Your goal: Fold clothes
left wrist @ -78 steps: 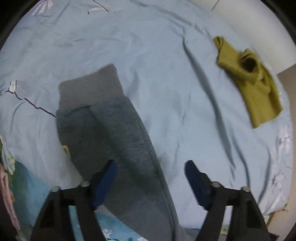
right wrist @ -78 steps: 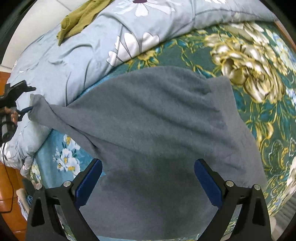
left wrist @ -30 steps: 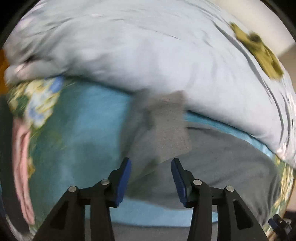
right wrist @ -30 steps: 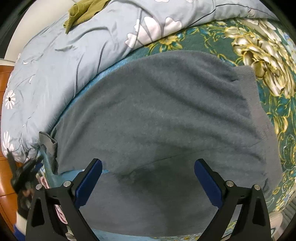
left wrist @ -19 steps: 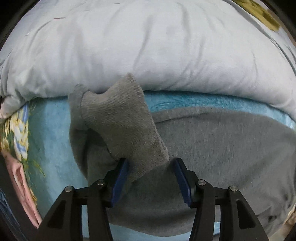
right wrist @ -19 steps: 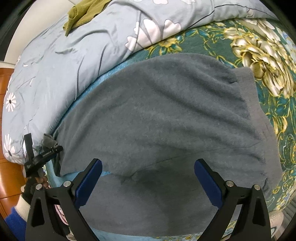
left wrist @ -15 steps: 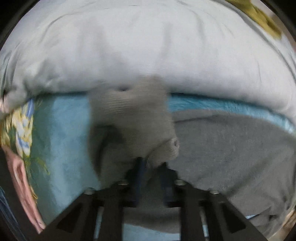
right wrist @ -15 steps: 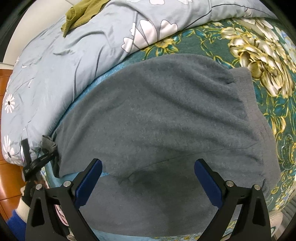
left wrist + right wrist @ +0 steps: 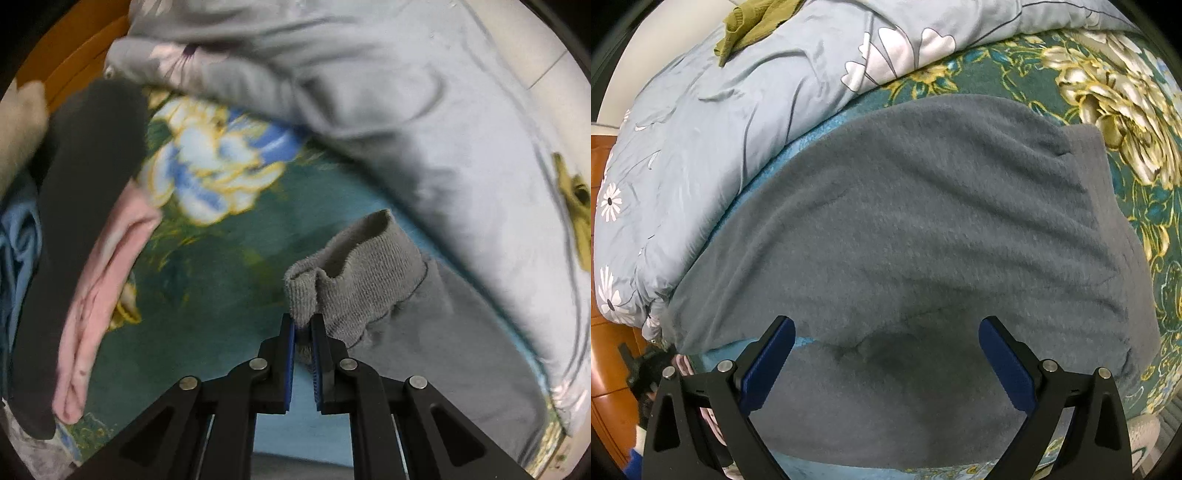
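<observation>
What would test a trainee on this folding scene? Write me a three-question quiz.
1. True or false: the left gripper is shut on the grey sweater's ribbed cuff.
2. The right gripper is: A) open above the grey sweater; B) clamped on the duvet.
3. What colour is the garment lying on the pale blue duvet?

Key: 1 true; 2 A; 3 olive green.
</observation>
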A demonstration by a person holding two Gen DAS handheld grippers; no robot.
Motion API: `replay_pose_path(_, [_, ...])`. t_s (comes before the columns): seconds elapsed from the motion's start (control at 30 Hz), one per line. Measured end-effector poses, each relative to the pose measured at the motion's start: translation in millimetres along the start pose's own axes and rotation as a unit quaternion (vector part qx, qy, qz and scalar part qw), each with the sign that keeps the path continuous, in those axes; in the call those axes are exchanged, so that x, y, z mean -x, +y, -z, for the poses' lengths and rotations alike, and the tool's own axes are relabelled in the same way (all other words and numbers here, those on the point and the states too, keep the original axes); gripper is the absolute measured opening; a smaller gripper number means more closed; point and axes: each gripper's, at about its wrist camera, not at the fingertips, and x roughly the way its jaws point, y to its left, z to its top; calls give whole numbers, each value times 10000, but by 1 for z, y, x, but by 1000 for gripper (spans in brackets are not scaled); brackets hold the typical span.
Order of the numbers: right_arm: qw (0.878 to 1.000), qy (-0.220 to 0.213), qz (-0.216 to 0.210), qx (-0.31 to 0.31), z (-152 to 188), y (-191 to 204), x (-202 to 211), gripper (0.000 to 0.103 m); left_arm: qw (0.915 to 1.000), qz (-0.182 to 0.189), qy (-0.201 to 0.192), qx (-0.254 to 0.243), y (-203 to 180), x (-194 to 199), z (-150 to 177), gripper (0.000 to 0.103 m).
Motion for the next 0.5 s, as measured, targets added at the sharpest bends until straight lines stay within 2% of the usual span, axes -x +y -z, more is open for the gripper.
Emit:
replay_pose_path(0.03, [10000,5,14,-8,0,-1,0,100,9997,-183,133,-63,-1,-12,2,9])
replay_pose_path(0.1, [10000,11,63,-22,-1,-3,2,100,9992,-236,332,-38,0,-28,1,9])
replay_pose_path(0.27, [9998,-59,149,-98,-3,-11,15,100,9991,144,389,56,-1,-24,-4,11])
replay_pose_path(0.33, [9997,-84,144,-191,-3,-18,21,100,9986,328,416,-34,-1,-15,-2,17])
replay_pose_path(0.4, [9993,-115,89,-347,0,-27,28,100,9980,454,441,-8,6,-6,6,35])
replay_pose_path(0.5, [9981,-117,24,-608,9,-40,33,100,9976,522,432,109,21,9,24,39])
